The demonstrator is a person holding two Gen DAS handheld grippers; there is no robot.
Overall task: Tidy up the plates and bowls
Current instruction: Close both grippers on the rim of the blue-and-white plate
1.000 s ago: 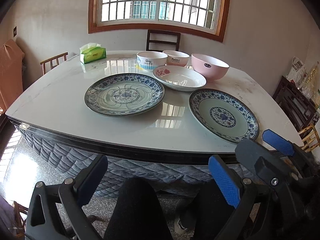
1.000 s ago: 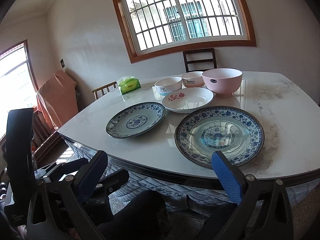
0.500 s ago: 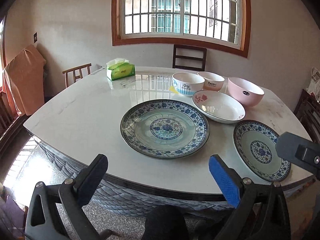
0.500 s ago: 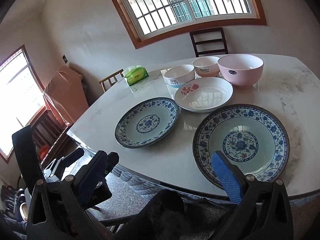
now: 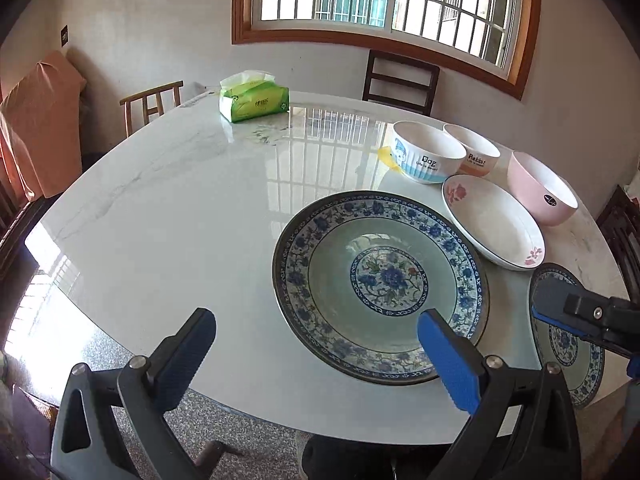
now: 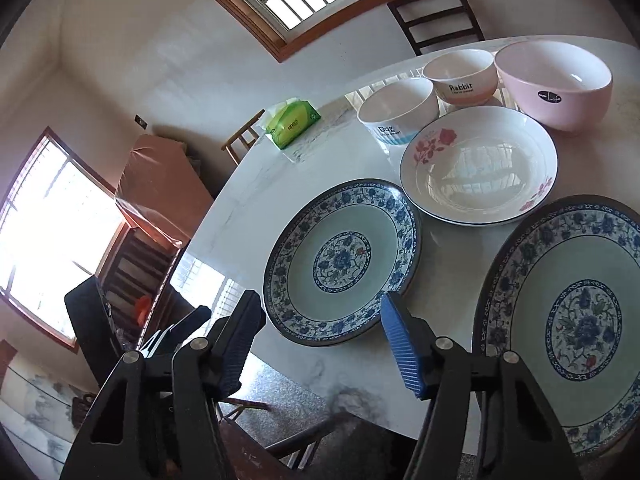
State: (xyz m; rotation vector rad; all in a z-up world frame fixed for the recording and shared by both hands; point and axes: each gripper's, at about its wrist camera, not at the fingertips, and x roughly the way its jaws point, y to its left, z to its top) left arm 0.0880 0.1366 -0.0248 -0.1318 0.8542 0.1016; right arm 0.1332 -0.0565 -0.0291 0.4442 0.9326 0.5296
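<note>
The left tool (image 5: 316, 344) is hovering wide open over the table (image 5: 168, 208) edge, its right pad overlapping the big plate (image 5: 380, 276) lying flat. The right tool (image 6: 320, 328) is gaping wide too, holding nothing, over the small plate (image 6: 340, 262). Behind are sitting a white dish (image 6: 478, 164) and three upright bowls (image 6: 554, 82). The big plate is being cut off at the right wrist view's edge

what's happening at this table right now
A person holds a gripper in each hand at the table's near edge. The left gripper and right gripper both have open jaws and hold nothing. Two blue-patterned plates, a floral dish and three bowls sit unstacked.
</note>
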